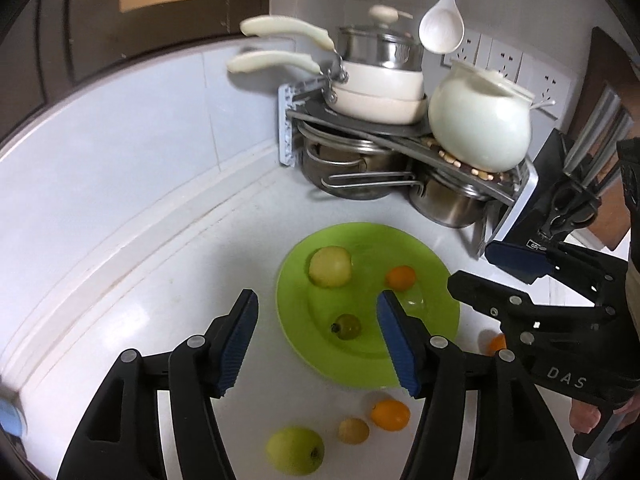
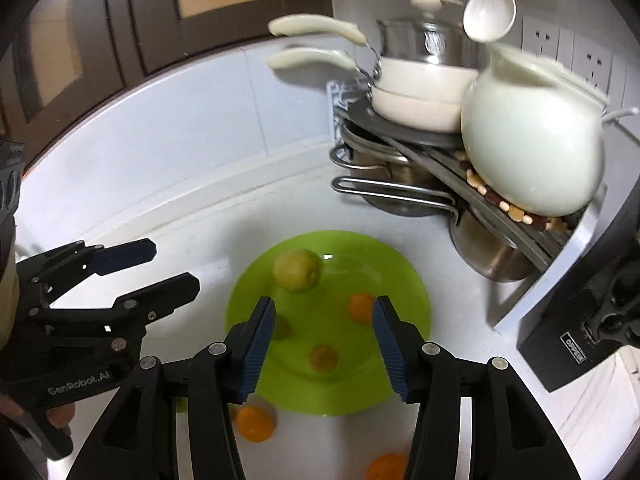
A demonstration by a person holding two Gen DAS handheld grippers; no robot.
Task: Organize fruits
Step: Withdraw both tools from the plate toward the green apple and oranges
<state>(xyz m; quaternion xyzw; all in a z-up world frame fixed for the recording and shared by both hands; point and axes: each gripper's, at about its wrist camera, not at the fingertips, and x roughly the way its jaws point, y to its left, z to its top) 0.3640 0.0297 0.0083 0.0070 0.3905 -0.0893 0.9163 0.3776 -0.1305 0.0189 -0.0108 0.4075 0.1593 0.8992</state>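
A green plate point(image 1: 434, 264) point(image 2: 400, 280) lies on the white counter. On it are a yellow-green apple point(image 1: 330, 267) point(image 2: 298, 271), an orange point(image 1: 400, 277) point(image 2: 361, 308) and a small dark green fruit point(image 1: 346, 326) point(image 2: 281, 326). The right wrist view adds a small brownish-orange fruit point(image 2: 324, 358). In front of the plate lie an orange point(image 1: 390, 414) point(image 2: 255, 423), a small yellowish fruit point(image 1: 353, 431) and a green apple point(image 1: 295, 451). My left gripper point(image 1: 316, 296) point(image 2: 174, 266) hangs open above the plate's left side. My right gripper point(image 2: 324, 303) point(image 1: 472, 266) is open over the plate, holding nothing.
A corner rack point(image 1: 360, 124) holds white pans, steel pots and a white ceramic pot point(image 1: 480, 120). A white ladle point(image 1: 442, 28) hangs above. A black knife block point(image 1: 572, 200) stands at the right. Tiled wall runs along the left. Another orange point(image 2: 386, 468) lies near the front edge.
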